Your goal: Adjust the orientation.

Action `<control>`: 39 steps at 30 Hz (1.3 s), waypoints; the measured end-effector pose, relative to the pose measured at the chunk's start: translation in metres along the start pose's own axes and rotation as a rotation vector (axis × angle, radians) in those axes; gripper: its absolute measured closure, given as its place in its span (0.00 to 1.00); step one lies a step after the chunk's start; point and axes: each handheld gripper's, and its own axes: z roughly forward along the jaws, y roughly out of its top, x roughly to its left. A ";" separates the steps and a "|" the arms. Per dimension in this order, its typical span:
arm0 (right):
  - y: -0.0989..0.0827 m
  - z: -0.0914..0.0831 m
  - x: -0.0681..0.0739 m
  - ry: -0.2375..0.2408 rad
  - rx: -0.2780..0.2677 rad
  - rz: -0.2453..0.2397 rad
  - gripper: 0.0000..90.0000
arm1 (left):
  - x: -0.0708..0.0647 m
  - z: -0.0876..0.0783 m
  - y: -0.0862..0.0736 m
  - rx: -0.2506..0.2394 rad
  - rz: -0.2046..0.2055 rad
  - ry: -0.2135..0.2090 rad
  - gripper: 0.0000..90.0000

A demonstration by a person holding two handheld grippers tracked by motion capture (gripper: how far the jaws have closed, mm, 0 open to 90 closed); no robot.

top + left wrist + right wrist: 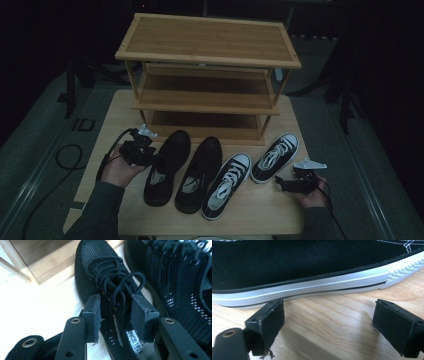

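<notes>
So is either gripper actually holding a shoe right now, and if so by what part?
Nothing is held. The left gripper straddles the tongue and laces of the leftmost black mesh shoe, pads not pressing. The right gripper is open beside the rightmost black-and-white sneaker.

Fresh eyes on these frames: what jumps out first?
The three-tier wooden rack at the far side of the table, its shelves bare, with four shoes lined up in front: two black mesh shoes on the left, two black-and-white sneakers on the right. The left gripper hovers with open jaws over the laces of the leftmost mesh shoe, while the right gripper sits open beside the rightmost sneaker's white sole.
</notes>
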 end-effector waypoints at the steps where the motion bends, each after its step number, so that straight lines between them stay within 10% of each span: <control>1: 0.000 0.000 0.000 0.000 0.000 0.000 0.11 | -0.001 0.001 -0.001 0.002 -0.001 0.005 0.67; 39: 0.000 0.000 0.000 0.000 0.000 0.000 0.11 | -0.002 0.042 -0.003 0.076 -0.086 0.039 0.91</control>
